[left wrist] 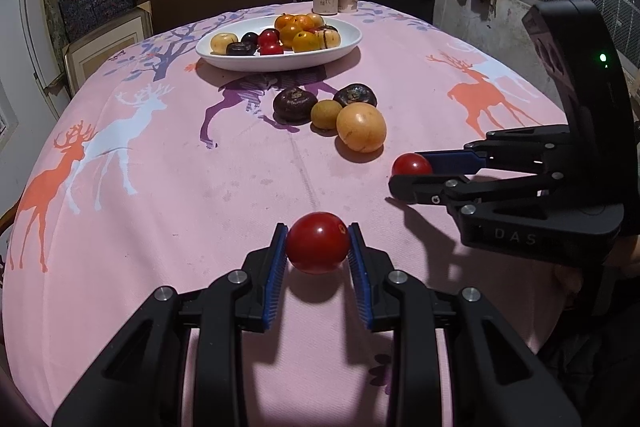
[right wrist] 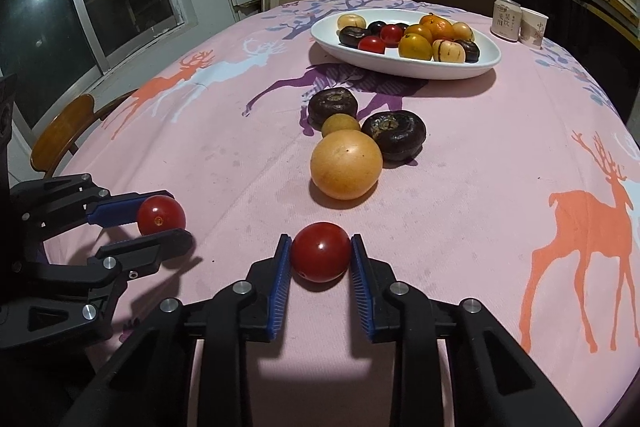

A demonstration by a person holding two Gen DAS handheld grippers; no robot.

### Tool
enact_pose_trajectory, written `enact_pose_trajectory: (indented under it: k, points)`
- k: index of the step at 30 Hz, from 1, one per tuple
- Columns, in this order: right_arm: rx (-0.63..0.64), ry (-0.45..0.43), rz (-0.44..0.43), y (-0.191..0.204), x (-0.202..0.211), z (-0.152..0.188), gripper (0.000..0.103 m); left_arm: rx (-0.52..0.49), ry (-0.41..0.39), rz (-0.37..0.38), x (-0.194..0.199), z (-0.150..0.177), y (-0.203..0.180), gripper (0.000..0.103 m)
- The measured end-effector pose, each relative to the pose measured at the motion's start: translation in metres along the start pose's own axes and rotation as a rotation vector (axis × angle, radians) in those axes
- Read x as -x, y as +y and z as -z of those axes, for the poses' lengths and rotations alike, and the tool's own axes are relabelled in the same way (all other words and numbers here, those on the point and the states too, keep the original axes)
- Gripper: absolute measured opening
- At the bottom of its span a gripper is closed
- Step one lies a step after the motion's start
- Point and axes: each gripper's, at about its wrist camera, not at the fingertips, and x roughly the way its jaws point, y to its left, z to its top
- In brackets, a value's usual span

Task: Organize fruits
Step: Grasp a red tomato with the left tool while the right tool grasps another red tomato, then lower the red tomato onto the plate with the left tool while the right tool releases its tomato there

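Two small round red tomatoes: one [left wrist: 317, 242] pinched between the blue pads of the left hand-held gripper [left wrist: 318, 247], the other [right wrist: 320, 251] likewise clamped by the right hand-held gripper [right wrist: 320, 255], both low over the pink deer-print desk [left wrist: 160, 187]; beyond, loose fruits and a white oval fruit-filled dish [left wrist: 280, 61]
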Motion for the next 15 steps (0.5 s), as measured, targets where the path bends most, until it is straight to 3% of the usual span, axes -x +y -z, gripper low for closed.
enact_pose_trajectory:
  k: [15]
  points:
    - [-0.021, 0.005, -0.014, -0.0042, -0.0003, 0.0013, 0.03, -0.001, 0.0, 0.001, -0.0006, 0.0002, -0.0014, 0.03]
